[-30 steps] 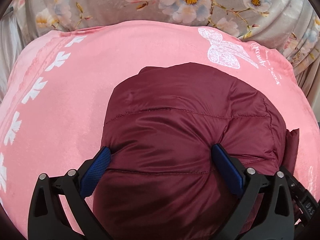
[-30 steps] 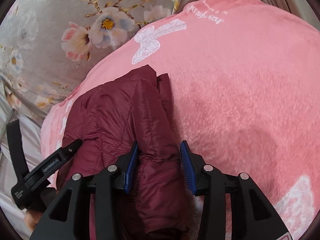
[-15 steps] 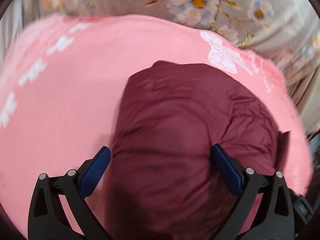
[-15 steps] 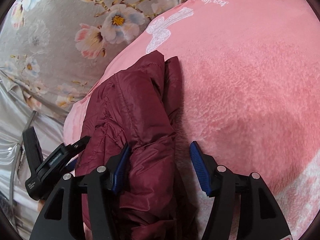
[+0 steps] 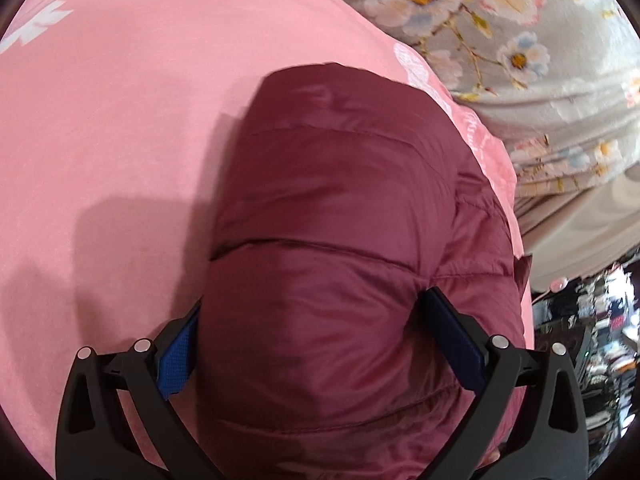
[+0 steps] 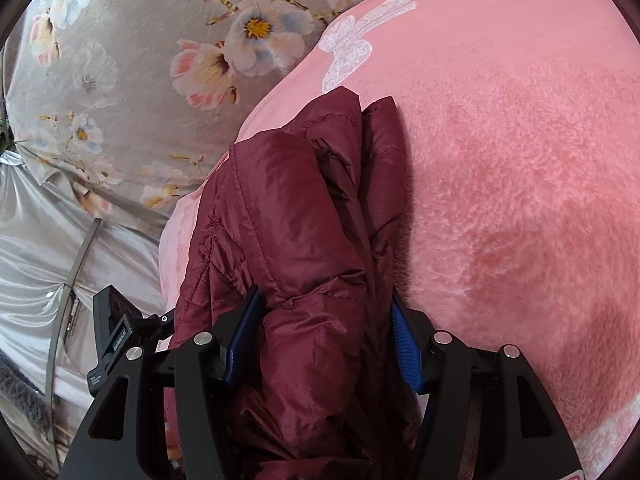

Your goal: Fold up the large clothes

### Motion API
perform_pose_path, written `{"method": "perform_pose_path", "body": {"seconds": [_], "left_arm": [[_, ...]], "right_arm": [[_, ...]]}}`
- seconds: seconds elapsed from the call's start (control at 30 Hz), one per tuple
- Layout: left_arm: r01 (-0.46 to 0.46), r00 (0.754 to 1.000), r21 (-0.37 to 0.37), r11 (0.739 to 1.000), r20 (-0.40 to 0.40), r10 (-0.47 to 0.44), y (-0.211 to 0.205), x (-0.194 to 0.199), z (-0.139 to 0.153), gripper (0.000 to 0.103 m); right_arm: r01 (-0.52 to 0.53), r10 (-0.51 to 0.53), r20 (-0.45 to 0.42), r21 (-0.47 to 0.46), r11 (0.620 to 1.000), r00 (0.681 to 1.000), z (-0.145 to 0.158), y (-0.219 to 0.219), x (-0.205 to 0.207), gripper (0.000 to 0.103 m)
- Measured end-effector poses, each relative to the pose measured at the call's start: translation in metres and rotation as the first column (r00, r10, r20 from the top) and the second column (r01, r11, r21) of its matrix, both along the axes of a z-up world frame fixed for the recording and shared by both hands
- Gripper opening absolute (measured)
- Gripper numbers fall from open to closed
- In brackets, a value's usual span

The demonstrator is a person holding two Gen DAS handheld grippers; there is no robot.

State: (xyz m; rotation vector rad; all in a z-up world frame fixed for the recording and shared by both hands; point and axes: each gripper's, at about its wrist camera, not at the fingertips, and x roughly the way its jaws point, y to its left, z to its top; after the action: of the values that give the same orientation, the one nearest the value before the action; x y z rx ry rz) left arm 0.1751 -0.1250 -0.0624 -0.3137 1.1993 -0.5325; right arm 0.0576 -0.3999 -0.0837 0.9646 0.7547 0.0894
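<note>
A folded maroon puffer jacket lies as a thick bundle on a pink fleece blanket. My left gripper has its wide-set jaws around one end of the bundle, blue pads pressed into its sides. In the right wrist view the jacket lies near the blanket's left edge. My right gripper holds the bundle's other end between its blue pads. The left gripper's black body shows at the lower left there.
A grey floral bedcover lies beyond the blanket; it also shows in the right wrist view. A silvery sheet hangs at the left. A cluttered dark area sits past the bed's right edge.
The view swings as both grippers shift with the bundle. The right gripper opened a little half a second ago and has closed back on the jacket's end. The left grip looks unchanged.
</note>
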Motion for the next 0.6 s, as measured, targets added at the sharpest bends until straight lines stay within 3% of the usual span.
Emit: {"method": "perform_pose_path", "body": {"seconds": [0.1, 0.27, 0.47, 0.6], "left_arm": [[0.006, 1.0, 0.027, 1.0, 0.02, -0.007, -0.004, -0.001, 0.002, 0.096], [0.032, 0.996, 0.076, 0.997, 0.082, -0.038, -0.009, -0.01, 0.017, 0.072], [0.106, 0.965, 0.196, 0.975, 0.216, -0.148, -0.03, -0.035, 0.053, 0.046], [0.168, 0.928, 0.234, 0.958, 0.291, -0.234, -0.046, -0.063, 0.078, 0.041]], "right_arm": [[-0.002, 0.001, 0.014, 0.015, 1.0, 1.0, -0.002, 0.001, 0.003, 0.049], [0.023, -0.023, 0.03, -0.005, 1.0, 0.999, 0.003, 0.003, -0.005, 0.027], [0.073, -0.07, 0.024, -0.162, 0.984, 0.997, 0.035, 0.018, -0.026, 0.02], [0.118, -0.114, 0.033, -0.266, 0.957, 0.993, 0.058, 0.025, -0.051, 0.019]]}}
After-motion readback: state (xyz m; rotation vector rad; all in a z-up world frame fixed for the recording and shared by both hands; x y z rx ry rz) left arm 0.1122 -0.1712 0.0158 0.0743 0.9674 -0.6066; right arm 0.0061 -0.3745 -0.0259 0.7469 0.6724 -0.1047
